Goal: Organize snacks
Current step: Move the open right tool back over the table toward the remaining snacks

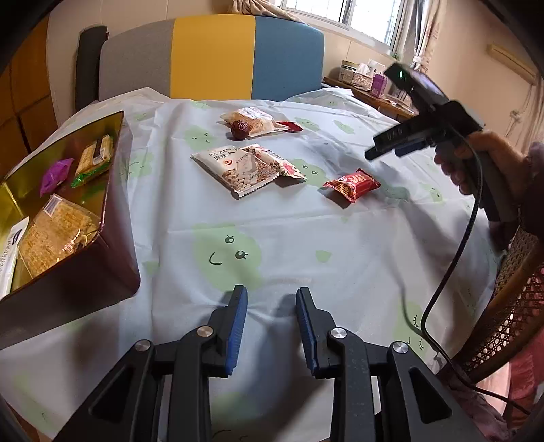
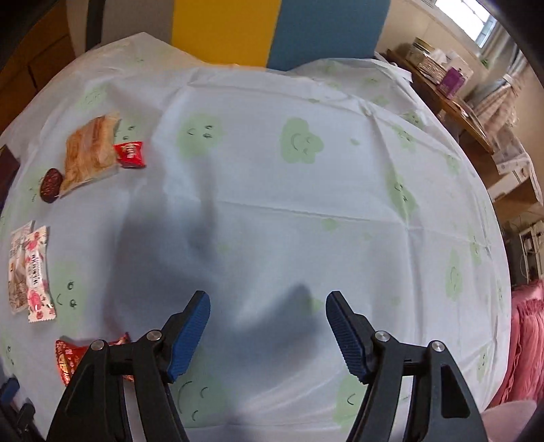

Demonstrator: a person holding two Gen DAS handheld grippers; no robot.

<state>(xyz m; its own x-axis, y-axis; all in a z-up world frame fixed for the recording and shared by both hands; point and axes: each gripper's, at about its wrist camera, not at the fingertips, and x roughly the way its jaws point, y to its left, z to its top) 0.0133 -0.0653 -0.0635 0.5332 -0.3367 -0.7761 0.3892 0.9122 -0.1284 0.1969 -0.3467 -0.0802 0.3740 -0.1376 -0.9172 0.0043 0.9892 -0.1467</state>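
Daylight from the window (image 1: pixel 370 17) lights both views evenly. Soft shadows pool on the tablecloth (image 2: pixel 272 190). Fisheye edges bend and darken; the right view is slightly blurred.

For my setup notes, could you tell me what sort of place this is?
Probably a home living or dining room: a table under a printed tablecloth, a padded chair back beyond it, and a side table with tissue boxes by the window.

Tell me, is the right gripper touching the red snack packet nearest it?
Apart. The left wrist view shows the right gripper in the air above the tablecloth, with a clear gap down to the red snack packet; nothing sits between its open jaws.
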